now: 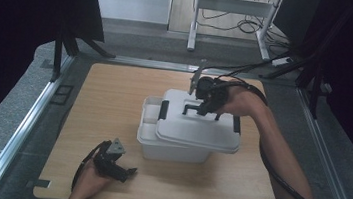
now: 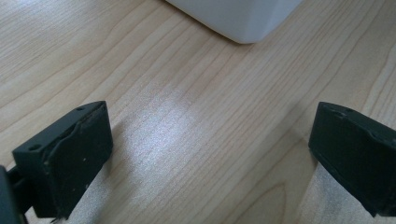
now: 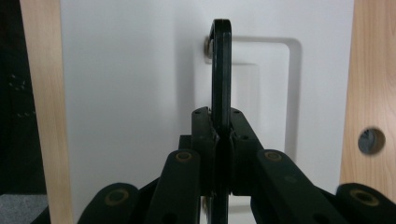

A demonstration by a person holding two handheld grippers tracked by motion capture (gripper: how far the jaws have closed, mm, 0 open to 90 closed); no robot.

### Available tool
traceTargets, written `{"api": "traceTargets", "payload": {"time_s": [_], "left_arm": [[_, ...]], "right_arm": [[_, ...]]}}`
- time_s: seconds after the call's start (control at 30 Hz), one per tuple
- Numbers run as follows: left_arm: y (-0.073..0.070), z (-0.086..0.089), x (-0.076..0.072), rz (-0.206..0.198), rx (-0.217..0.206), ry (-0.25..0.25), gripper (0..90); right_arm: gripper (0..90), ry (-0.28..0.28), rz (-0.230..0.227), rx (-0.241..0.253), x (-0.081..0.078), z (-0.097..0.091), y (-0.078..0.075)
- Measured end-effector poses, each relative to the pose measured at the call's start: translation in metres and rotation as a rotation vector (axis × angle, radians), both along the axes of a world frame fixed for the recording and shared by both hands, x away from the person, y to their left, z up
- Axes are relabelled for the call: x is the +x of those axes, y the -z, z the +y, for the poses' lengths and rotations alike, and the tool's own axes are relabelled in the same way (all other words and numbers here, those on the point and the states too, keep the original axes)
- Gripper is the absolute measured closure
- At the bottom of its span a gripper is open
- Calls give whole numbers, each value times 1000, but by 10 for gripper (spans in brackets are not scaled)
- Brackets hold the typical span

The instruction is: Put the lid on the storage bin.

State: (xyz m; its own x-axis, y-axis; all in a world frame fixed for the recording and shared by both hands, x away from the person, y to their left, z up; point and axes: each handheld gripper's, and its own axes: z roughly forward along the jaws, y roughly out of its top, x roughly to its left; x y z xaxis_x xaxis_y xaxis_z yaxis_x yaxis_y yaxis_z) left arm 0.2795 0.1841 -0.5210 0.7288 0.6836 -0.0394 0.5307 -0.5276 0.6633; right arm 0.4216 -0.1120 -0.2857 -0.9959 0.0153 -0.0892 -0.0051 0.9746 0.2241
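- While the right gripper (image 1: 203,104) hangs above a white storage box (image 1: 174,147), its jaws are clamped together on the black handle (image 3: 221,70) that stands upright from the lid (image 1: 196,129); gripping the handle looks like the way to carry the lid.
- The lid sits askew directly beneath this gripper, shifted toward the box's right so that a strip of the open box shows at the left; it looks as if the lid is being slid on or off.
- The left gripper (image 1: 117,169) rests low on the wooden table (image 1: 109,102), jaws wide apart with nothing between them.
- Ahead of those open jaws, a short way off, is a rounded bottom corner of the box, not touched; this hand seems to be waiting, perhaps ready to steady the box.
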Motion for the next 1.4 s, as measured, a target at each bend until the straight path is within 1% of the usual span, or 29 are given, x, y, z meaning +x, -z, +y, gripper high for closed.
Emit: {"api": "traceTargets", "payload": {"time_s": [0.1,0.17,0.3,0.4,0.47,0.53,0.57,0.6,0.63,0.67,0.73,0.77,0.8,0.83,0.93,1.0,1.03,1.07,1.1,1.13,1.17,1.2,1.23,1.3,1.33,1.4], "left_arm": [[0,0,0,1,-2,1,0],[0,0,0,0,-1,0,0],[0,0,0,2,-2,1,0],[0,0,0,1,-1,1,0],[0,0,0,1,-1,1,0],[0,0,0,1,-1,1,0],[0,0,0,1,-1,1,0],[0,0,0,2,-2,1,0],[0,0,0,2,-1,1,0],[0,0,0,2,-1,1,0],[0,0,0,2,-2,1,0],[0,0,0,2,-2,1,0],[0,0,0,2,-2,1,0],[0,0,0,2,-2,1,0],[0,0,0,1,-1,1,0],[0,0,0,1,-2,1,0],[0,0,0,2,-2,1,0],[0,0,0,2,-2,1,0],[0,0,0,1,-2,1,0],[0,0,0,1,-2,1,0],[0,0,0,1,-2,1,0],[0,0,0,2,-2,1,0],[0,0,0,2,-2,1,0],[0,0,0,1,-2,0,0],[0,0,0,1,-2,0,0],[0,0,0,1,-1,1,0]], "right_arm": [[838,-26,7,5,0,18,4],[838,-35,9,14,0,28,7],[838,-50,3,14,3,48,11],[838,-70,15,2,5,60,18],[837,-72,22,-11,5,65,22],[837,-63,20,-30,5,67,27],[835,-58,4,-56,5,67,30],[835,-55,-1,-72,6,66,32],[835,-49,0,-73,7,65,34],[834,-50,9,-43,7,63,35],[830,-58,14,-39,5,62,36],[832,-56,9,-34,4,63,38],[831,-56,-3,-40,4,64,39],[830,-46,-9,-38,6,65,40],[831,-47,13,-36,8,67,41],[820,-52,15,-32,7,66,42],[785,-51,18,-21,6,65,42],[749,-51,22,-24,6,64,40],[705,-60,15,-8,7,63,39],[654,-39,21,6,6,61,37],[613,-51,10,18,6,59,36],[573,-47,3,30,6,57,35],[523,-41,-13,43,4,55,33],[470,-37,-28,55,3,51,30],[434,-26,-47,63,1,48,29],[368,-8,-69,72,0,43,28]]}}
